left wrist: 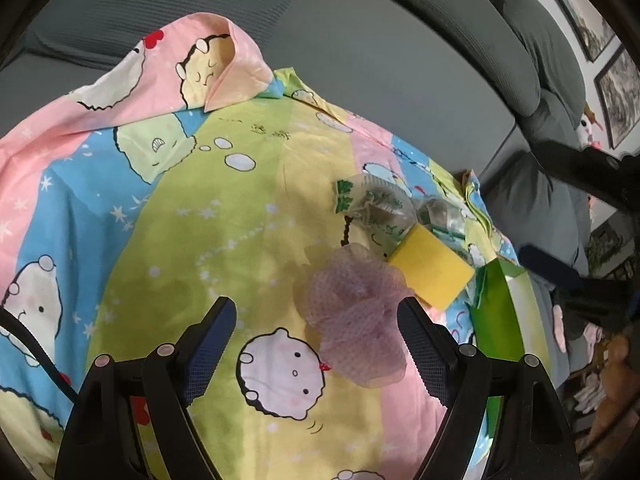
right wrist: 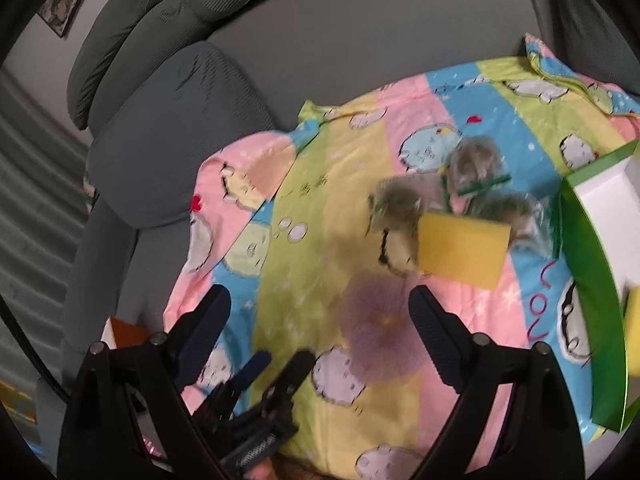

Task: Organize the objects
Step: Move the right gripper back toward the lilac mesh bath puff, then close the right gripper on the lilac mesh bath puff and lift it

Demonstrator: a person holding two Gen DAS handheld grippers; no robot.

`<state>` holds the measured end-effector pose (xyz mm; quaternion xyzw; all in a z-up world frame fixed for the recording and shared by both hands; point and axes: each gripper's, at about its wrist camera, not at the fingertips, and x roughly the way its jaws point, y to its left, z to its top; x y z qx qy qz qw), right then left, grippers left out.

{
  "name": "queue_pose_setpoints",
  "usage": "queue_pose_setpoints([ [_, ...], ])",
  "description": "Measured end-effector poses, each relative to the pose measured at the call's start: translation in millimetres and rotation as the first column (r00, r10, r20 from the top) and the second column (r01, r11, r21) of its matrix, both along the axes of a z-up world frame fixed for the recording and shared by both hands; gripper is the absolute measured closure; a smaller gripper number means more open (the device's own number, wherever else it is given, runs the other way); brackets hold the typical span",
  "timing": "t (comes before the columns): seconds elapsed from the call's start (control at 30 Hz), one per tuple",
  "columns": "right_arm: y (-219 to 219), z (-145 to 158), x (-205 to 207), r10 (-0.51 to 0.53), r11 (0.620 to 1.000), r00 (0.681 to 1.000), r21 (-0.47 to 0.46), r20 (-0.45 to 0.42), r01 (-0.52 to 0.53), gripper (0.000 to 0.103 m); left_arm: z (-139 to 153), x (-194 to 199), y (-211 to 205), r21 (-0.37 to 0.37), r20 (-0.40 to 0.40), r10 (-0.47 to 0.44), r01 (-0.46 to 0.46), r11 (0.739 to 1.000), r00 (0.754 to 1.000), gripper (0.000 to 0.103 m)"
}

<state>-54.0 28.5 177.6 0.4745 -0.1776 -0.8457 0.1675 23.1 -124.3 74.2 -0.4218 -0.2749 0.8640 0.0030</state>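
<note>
Both claws, left claw (left wrist: 316, 340) and right claw (right wrist: 320, 328), gape empty over purple mesh puff (left wrist: 354, 320) on the patterned sheet (left wrist: 200, 220).

Soft cotton-like sheet (left wrist: 248, 208), matt, lightly creased, printed with cartoon figures. On it, a mesh puff (left wrist: 354, 312), thin lilac netting, gauzy and see-through at the edges. The sponge (left wrist: 432, 272) looks foamy, matt yellow, fine-pored. Crinkly clear plastic bags (left wrist: 372, 204) catch the light, glossy, with something dark and wiry inside. The box (right wrist: 592, 248) shows glossy green card outside, plain white inside. Sofa (left wrist: 360, 60) upholstery is grey ribbed fabric, dull and finely textured. Left gripper (left wrist: 316, 320): black matt plastic, round metal rivets, blue ridged rubbery pads (left wrist: 420, 344).
</note>
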Motion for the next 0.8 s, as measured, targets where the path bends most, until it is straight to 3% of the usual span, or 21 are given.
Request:
queue_pose_setpoints([
  [0.23,15,-37,-18,0.016,0.998,1.0,0.064,-0.004,-0.015,0.014,-7,-16,7,0.007,0.02,0.029,-0.03,1.0,0.999,0.02],
  [0.37,26,-56,-19,0.008,0.995,1.0,0.099,-0.015,-0.007,0.016,-13,-20,17,-0.035,0.044,0.03,-0.028,0.999,0.999,0.02],
  [0.6,23,-82,-26,0.032,0.995,0.999,0.098,0.012,-0.033,0.019,-22,-19,25,-0.062,0.073,0.027,-0.022,0.998,0.997,0.02],
  [0.8,31,-100,-26,0.017,1.0,0.997,0.016,0.07,-0.018,0.023,-26,-19,30,-0.063,0.082,0.018,-0.013,0.998,0.996,0.02],
])
